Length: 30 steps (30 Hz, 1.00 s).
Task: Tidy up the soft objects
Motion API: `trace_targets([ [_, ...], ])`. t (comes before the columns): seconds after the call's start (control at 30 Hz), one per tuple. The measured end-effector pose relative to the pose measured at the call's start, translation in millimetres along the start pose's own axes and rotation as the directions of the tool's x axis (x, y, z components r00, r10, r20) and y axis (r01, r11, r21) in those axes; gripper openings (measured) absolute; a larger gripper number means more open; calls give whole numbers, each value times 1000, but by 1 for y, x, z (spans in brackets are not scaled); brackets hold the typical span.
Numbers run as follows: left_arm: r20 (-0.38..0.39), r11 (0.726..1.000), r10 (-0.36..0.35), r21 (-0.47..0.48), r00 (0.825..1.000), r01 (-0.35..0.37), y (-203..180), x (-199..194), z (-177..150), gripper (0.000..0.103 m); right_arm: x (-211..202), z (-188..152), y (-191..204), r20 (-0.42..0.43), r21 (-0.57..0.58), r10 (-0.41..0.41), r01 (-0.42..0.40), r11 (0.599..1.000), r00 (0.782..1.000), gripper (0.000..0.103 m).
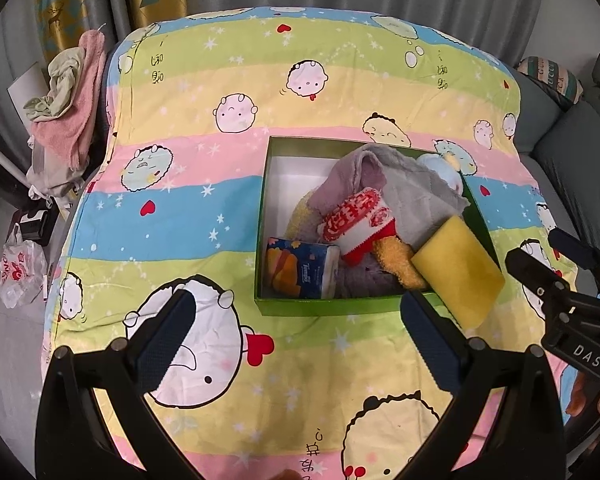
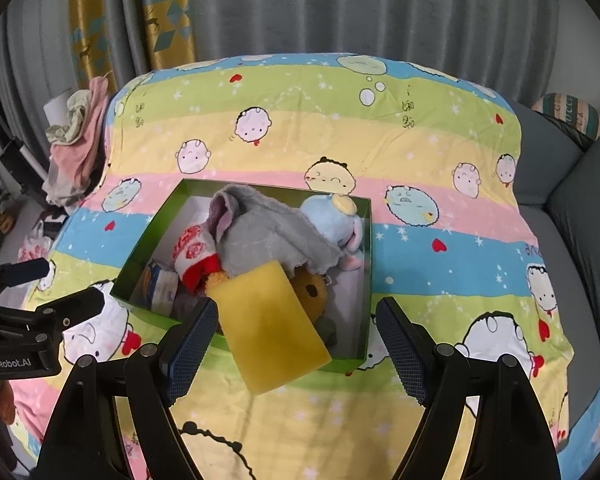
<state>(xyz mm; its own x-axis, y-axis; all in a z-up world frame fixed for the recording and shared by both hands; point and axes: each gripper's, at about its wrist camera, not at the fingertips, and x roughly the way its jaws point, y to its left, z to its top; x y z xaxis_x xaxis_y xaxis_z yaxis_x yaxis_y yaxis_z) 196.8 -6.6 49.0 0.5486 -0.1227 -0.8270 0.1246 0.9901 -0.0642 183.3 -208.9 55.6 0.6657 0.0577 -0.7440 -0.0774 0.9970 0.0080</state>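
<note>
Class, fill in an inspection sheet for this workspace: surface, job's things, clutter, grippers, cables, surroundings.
Surface: cartoon-print bedsheet, smooth.
Job's things: green box holds grey cloth, blue plush, red-and-white knit piece, tissue pack; yellow sponge overhangs its near rim.
Clutter: clothes pile, plastic bag beside the bed.
Grippers: left gripper, right gripper open, empty.
Cables: nothing seen.
Surroundings: curtains, grey sofa.

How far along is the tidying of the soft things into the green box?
Mostly done: the grey cloth, blue plush, red and white sock and tissue pack lie inside the green box. Nothing is in hand; the left gripper and right gripper are open. Left: the yellow sponge hangs over the near rim.
</note>
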Motion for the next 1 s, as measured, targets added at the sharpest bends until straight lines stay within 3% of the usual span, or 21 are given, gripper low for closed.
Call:
trace_targets([
  [1.0,-55,1000,17,-3,998,-17,-7,12,5,102,9,-1,-4,-21,9,9,-9,1000,1000,82],
])
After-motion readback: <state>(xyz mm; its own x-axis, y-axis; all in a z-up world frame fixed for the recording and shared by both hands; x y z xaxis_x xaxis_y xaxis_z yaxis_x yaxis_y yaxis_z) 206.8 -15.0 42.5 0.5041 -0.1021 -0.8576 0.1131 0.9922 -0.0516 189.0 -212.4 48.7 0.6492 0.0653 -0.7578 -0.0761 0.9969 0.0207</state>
